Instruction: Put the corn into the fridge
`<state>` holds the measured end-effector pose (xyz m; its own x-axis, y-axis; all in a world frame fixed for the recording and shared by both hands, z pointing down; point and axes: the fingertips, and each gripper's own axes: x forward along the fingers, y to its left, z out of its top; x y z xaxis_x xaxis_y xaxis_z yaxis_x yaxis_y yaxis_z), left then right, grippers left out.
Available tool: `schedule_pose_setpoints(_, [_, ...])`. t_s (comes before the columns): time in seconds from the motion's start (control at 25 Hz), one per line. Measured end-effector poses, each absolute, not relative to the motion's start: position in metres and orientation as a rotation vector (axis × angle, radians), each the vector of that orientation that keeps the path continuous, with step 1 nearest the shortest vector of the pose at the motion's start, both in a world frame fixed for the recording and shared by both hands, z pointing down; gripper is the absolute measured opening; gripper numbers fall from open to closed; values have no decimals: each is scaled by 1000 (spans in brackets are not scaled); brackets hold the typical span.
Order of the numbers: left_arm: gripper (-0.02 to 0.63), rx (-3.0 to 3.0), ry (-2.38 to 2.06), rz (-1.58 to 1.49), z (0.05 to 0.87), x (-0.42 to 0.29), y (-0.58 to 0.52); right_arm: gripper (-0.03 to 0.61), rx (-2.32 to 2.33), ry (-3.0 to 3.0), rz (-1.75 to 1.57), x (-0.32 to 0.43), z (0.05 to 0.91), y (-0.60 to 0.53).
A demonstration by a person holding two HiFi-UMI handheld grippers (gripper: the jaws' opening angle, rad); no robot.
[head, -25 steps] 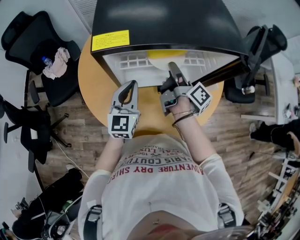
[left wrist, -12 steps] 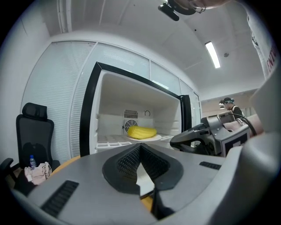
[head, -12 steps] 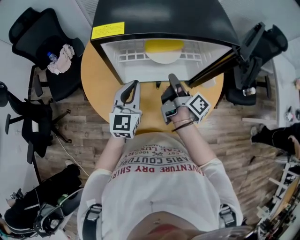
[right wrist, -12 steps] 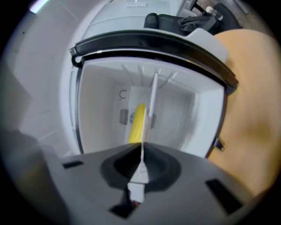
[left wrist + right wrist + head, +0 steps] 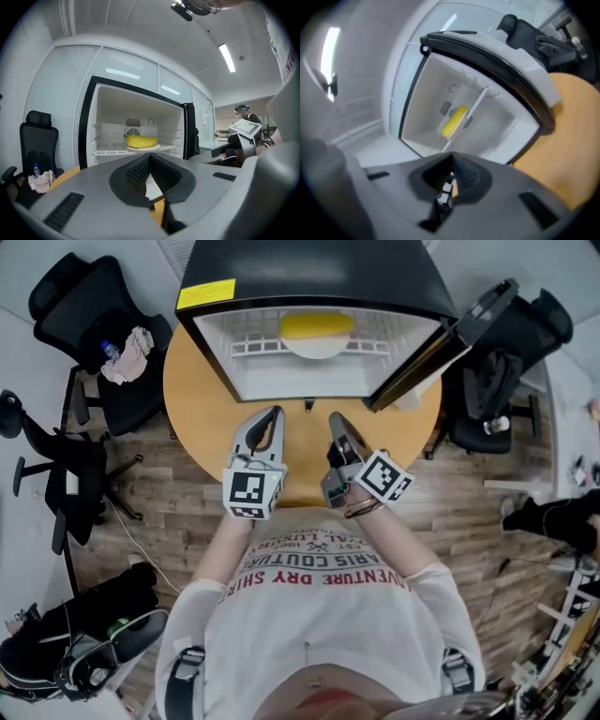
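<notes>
The fingers of my left gripper (image 5: 149, 159) are pressed together at the tips, and nothing is between them. The fingers of my right gripper (image 5: 450, 165) have just been closing and now they meet too, also with nothing between them. This gripper is rolled to one side, so its view is tilted.

Both grippers are over the near edge of the round orange desk (image 5: 202, 413). They are side by side, apart from each other, and they point to 12 o'clock.

There, at 12 o'clock from my fingers, the small black fridge (image 5: 309, 268) stands on the desk with its inside open to me. The corn (image 5: 317, 325) lies in it on a white plate (image 5: 319, 350), and the plate sits on the white wire shelf (image 5: 248, 345). The fridge door (image 5: 441, 338) is swung open at 2 o'clock.

At 10 o'clock, beside the desk, is a black chair (image 5: 80, 296) with a crumpled cloth (image 5: 131, 341) and a small bottle (image 5: 111, 351) on its seat.
</notes>
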<state>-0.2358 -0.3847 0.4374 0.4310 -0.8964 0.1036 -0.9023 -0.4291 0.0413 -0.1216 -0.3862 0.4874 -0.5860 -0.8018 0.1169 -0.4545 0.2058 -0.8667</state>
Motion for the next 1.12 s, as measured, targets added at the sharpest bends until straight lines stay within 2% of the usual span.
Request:
schedule_pose_setpoints(0.32, [26,2554,-1645,128,443,-233,-371,28,-1447,2565,-788,-99,484,-380])
schedule_pose_setpoints(0.68, [26,2541,-1646,164,449,-235,-366,28,-1462,2870,-232,-115,457,-377])
schedule_pose_setpoints(1.12, [26,2566,-1649,184,445,-235,-371,28,-1486,2909,-41,-117,444,-388])
